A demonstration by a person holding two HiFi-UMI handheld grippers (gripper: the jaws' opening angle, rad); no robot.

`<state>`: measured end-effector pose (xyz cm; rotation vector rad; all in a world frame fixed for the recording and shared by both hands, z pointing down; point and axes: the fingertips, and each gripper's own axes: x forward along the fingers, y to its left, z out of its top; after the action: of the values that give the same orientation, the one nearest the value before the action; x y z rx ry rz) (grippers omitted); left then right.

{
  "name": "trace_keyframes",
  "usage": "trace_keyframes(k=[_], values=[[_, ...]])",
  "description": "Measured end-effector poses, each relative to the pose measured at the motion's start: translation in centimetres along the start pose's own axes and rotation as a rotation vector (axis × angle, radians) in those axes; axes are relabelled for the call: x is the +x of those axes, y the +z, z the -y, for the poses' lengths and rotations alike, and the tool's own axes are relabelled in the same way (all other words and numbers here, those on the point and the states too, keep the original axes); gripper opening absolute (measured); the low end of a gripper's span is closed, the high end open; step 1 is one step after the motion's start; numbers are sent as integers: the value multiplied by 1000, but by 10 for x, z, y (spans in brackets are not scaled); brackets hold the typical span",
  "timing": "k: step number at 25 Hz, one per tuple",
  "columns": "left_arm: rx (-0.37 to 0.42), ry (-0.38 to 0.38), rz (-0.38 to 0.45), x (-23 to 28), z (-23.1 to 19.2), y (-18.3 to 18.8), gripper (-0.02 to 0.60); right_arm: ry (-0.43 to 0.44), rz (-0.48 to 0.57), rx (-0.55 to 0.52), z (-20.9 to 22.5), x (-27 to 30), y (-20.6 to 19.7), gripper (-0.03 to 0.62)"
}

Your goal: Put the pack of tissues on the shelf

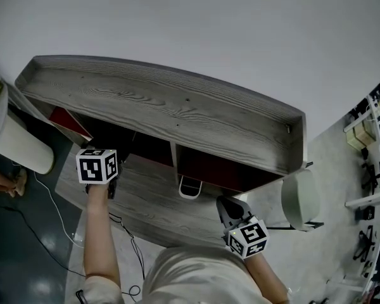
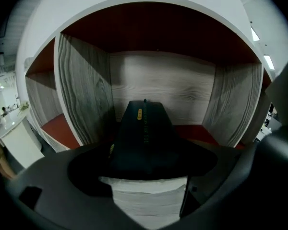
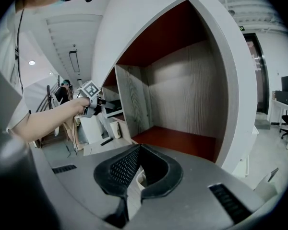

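Note:
A dark pack of tissues with a yellow label and a seam down its middle fills the left gripper view. My left gripper is shut on it. It points into a shelf compartment with grey wood walls and a red floor. In the head view the left gripper sits at the left opening of the grey wooden shelf, and the pack is hidden there. My right gripper hovers over the lower ledge, jaws shut on nothing. In the right gripper view the right gripper faces another red-floored compartment.
A small white container stands on the ledge under the shelf's middle divider. A round white stool is at the right end and a white cylinder at the left. Cables trail on the floor. A white rack stands far right.

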<state>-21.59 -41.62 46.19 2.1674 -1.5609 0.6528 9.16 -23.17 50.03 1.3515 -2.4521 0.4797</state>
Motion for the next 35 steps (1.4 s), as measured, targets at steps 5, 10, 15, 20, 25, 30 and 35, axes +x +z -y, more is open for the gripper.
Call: trace_keyframes(k=[5,10,15,20,25,30,35], values=[[-23,56,43,5,-23,8,437,-13,-2,-1,2,0,0,28],[-32,68,67,6,-37,13,439,-23,-7,1,4,0,-2,28],[-17,123,81,4,-48,13,439,-28,-10,3,3,0,-4,28],[0,183,109,2,-50,14,442,-31,-8,5,3,-1,-5,28],[39,242,135,-2,-50,15,451,-32,-1,10,5,-5,-6,28],[79,269,144,-10,-43,9,454,-20,11,12,4,-11,-8,28],[69,245,164,-24,-29,1,454,7,27,8,2,-19,-9,28]])
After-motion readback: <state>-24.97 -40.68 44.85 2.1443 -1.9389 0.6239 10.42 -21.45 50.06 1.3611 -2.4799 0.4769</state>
